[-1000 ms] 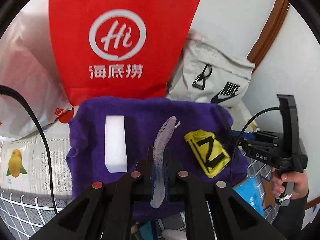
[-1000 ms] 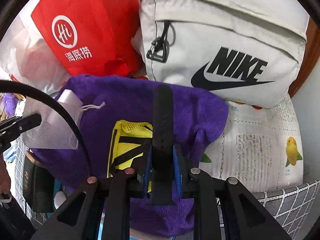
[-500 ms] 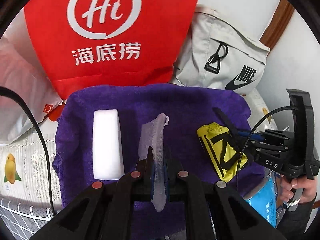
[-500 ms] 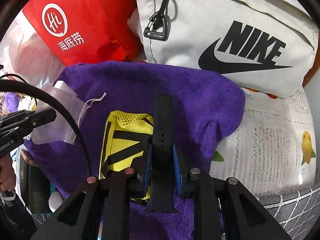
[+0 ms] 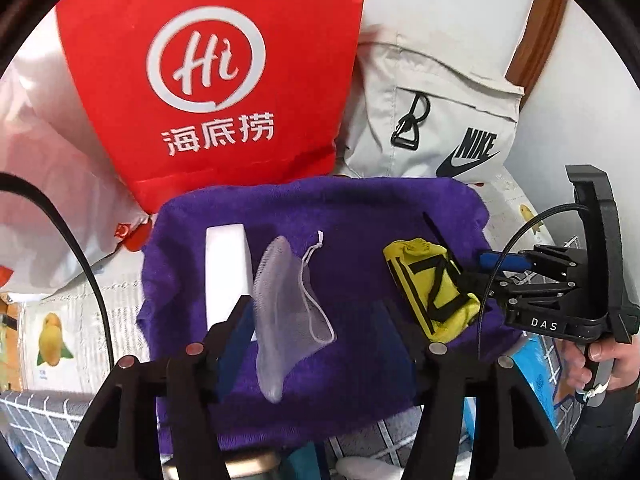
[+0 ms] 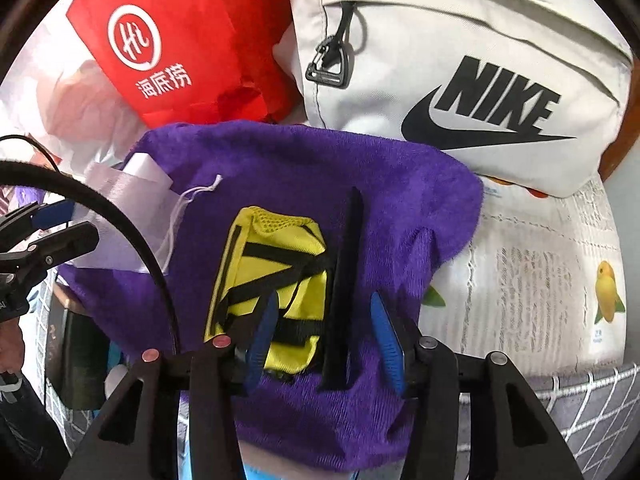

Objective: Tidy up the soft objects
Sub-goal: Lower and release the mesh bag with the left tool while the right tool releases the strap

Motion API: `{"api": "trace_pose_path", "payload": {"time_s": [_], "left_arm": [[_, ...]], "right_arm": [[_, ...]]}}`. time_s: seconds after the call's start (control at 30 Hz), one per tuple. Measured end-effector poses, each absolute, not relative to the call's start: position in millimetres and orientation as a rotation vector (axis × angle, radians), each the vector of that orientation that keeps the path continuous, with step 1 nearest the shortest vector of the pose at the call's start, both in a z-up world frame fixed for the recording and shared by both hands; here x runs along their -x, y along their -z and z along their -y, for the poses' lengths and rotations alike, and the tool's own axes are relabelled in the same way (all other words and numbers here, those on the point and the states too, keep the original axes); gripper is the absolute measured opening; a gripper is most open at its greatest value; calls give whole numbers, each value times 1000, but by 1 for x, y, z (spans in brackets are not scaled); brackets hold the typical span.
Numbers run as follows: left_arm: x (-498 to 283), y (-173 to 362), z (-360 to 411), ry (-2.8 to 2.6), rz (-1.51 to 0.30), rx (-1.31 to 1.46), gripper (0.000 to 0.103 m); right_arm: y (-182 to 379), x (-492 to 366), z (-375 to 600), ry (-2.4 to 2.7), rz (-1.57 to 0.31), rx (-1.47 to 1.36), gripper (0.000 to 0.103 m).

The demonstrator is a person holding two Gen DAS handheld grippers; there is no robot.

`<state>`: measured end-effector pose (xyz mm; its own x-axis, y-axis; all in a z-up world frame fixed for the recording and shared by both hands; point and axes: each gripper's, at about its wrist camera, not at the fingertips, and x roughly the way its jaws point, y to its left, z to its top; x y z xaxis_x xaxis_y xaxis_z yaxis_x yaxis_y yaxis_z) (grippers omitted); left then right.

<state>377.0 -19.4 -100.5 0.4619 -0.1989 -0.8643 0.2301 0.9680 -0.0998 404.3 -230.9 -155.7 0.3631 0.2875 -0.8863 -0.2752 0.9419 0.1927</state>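
Purple towel (image 5: 360, 216) covers the middle of the scene and serves as the landmark; behind it lean a red bag (image 5: 224, 80) with a white "Hi" logo and a pale grey Nike bag (image 6: 460, 60), and printed paper with yellow fruit pictures (image 6: 540, 280) lies to its right.

On the towel, from left to right in the left wrist view, lie a white foam block (image 5: 226, 256), a sheer mesh drawstring pouch (image 5: 286, 300), a yellow pouch with black straps (image 5: 432, 284) and a black strap (image 6: 346, 280) just beside the yellow pouch.

Left tool (image 5: 316, 320) has just been opening: its jaws stand apart, the mesh pouch lies loose between them on the towel, close to the left blue pad. Right tool (image 6: 324, 328) has also just been opening; its blue pads stand clear of the black strap, which lies between them on the towel.
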Motion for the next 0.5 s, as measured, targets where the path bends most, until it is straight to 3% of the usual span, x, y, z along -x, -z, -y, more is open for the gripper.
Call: {"api": "trace_pose_path", "payload": {"time_s": [0.5], "left_arm": [[-296,67,15,270,-988,-51,59]], "right_arm": [[82,-299,251,-347,-953,-83,48]]}}
